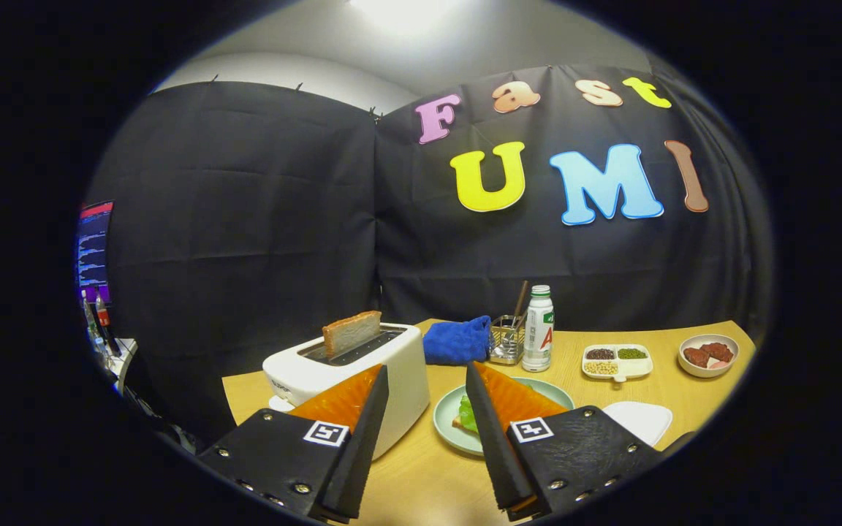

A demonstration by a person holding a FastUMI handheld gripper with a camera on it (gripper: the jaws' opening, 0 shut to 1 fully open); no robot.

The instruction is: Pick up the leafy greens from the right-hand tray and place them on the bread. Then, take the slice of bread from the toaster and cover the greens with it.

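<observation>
Far left, a monitor glows. Next, the white toaster with a slice of bread standing up in its slot. The gripper hovers spread wide, holding nothing. Between the fingers, the green plate carries the leafy greens on bread. Further right: blue cloth, bottle, divided dish, bowl.

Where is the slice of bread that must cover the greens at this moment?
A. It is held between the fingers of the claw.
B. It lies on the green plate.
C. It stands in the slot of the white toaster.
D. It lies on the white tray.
C: the slice of bread sticks up from the slot of the white toaster, while the claw is open and holds nothing.
</observation>
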